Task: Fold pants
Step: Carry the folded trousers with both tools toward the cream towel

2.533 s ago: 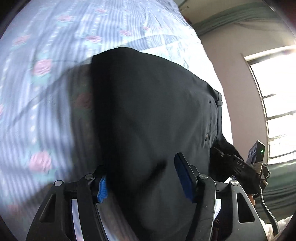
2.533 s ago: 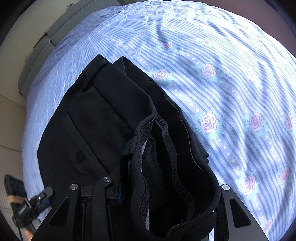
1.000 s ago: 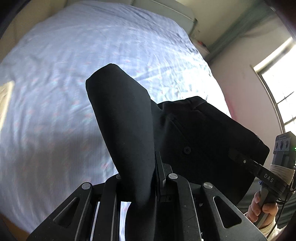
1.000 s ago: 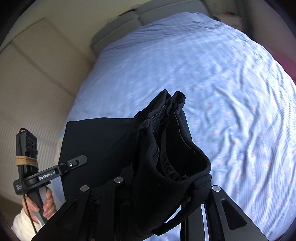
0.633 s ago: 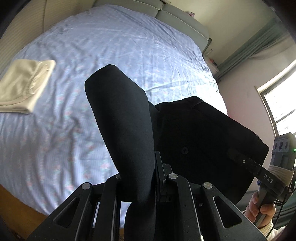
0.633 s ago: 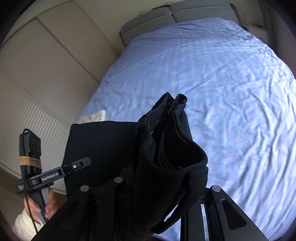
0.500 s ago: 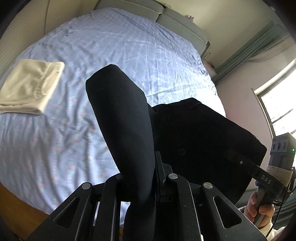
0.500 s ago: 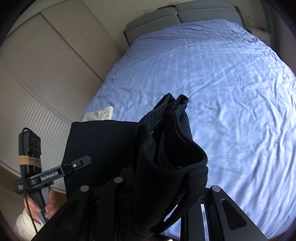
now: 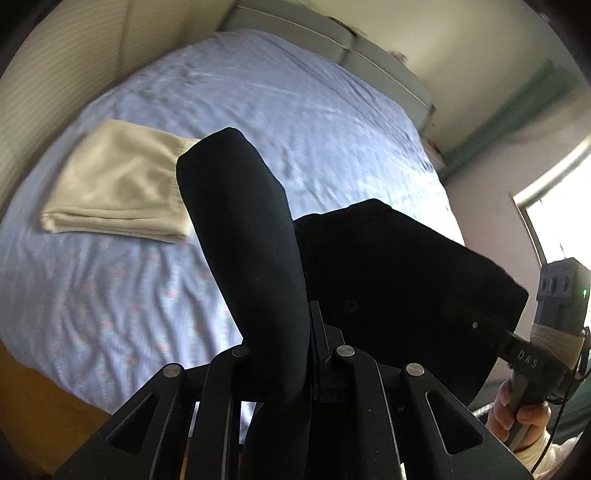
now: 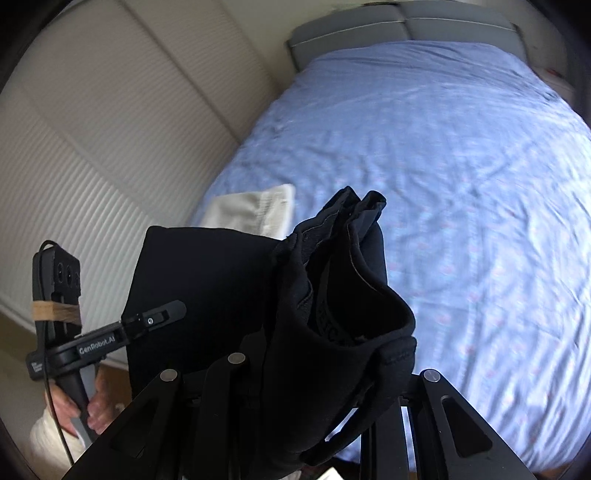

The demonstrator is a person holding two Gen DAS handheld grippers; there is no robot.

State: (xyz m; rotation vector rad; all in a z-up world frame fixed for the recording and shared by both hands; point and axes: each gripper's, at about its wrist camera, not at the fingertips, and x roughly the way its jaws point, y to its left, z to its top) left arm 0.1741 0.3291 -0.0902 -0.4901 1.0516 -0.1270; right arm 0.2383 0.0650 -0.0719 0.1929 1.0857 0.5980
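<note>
The folded black pants (image 9: 388, 266) hang in the air between both grippers, above the bed's near end. My left gripper (image 9: 280, 354) is shut on one folded edge, which stands up as a dark roll (image 9: 243, 229). My right gripper (image 10: 295, 369) is shut on the waistband end (image 10: 347, 288), bunched and gaping open above its fingers. The right gripper also shows at the right edge of the left wrist view (image 9: 532, 354); the left gripper shows at the left of the right wrist view (image 10: 110, 336).
A blue flowered bed sheet (image 9: 288, 110) spreads below. Folded cream pants (image 9: 114, 184) lie on its left side, also seen in the right wrist view (image 10: 251, 210). A ribbed wardrobe wall (image 10: 92, 122) runs on the left, a grey headboard (image 10: 399, 22) at the far end.
Both grippers closed on the pants and lifted them off the bed. Since then they have swung left, bringing the cream pants closer into view.
</note>
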